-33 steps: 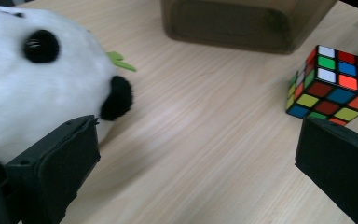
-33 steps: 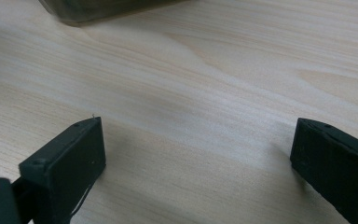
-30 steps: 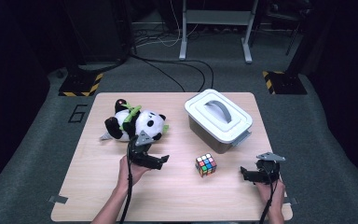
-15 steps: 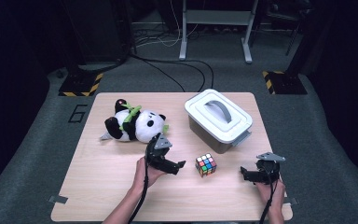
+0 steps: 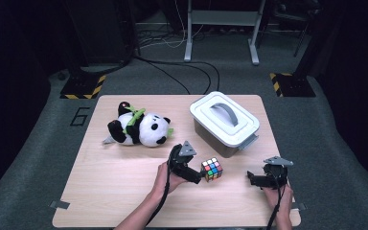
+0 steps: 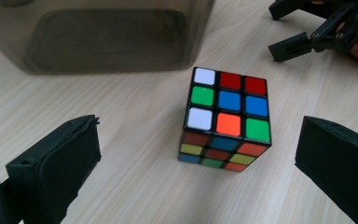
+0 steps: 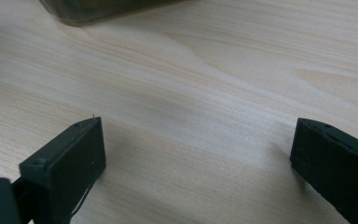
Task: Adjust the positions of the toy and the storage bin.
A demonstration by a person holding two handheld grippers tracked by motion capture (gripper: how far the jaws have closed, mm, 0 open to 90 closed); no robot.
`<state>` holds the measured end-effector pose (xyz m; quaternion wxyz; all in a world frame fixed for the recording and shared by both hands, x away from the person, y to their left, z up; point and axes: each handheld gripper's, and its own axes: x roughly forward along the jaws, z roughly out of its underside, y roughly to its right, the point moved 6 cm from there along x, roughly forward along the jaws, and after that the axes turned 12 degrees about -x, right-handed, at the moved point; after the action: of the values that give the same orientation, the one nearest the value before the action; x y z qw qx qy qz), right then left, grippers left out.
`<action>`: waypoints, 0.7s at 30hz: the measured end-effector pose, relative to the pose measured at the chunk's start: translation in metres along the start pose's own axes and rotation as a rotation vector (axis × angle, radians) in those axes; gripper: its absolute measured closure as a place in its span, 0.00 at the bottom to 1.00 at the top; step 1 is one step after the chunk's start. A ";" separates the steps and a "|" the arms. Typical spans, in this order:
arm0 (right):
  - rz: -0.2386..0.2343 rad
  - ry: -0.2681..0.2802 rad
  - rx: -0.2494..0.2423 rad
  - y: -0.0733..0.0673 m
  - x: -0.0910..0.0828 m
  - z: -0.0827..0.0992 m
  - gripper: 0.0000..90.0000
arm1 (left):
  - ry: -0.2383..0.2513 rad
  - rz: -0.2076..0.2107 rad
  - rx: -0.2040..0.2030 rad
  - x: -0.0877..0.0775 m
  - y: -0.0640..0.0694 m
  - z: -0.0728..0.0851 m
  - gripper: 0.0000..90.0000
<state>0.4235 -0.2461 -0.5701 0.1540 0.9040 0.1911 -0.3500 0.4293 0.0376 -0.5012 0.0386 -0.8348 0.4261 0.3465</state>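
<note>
Scrambled multicoloured cube (image 6: 227,119), upright

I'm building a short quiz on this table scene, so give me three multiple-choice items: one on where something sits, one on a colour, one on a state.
1. Where is the puzzle cube?
A. on the box lid
B. on the table, in front of the grey box
C. beside the toy panda

2. What colour is the centre square on the cube's top face?
A. blue
B. yellow
C. white

3. How do the left gripper jaws stand?
A. shut on the cube
B. open, either side of the cube, not touching it
C. shut on nothing

Answers:
1 B: the high view shows it on the wood near the box.
2 A: the left gripper view shows blue there.
3 B: bare table shows between each jaw and the cube.
</note>
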 end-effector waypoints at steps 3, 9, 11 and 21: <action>0.000 0.000 0.000 0.000 0.000 0.000 0.03 | -0.005 0.009 0.006 0.007 0.005 -0.002 0.00; 0.000 0.000 0.000 0.000 0.000 0.000 0.03 | -0.028 0.026 0.026 0.023 0.014 -0.006 0.00; 0.000 0.000 0.000 0.000 0.000 0.000 0.03 | -0.038 0.028 0.033 0.029 0.017 -0.006 0.00; 0.000 0.000 0.000 0.000 0.000 0.000 0.03 | -0.079 0.011 0.049 0.048 0.017 0.000 0.03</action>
<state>0.4235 -0.2461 -0.5702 0.1539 0.9040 0.1910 -0.3501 0.4359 -0.0057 -0.5265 0.0739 -0.8169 0.4372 0.3688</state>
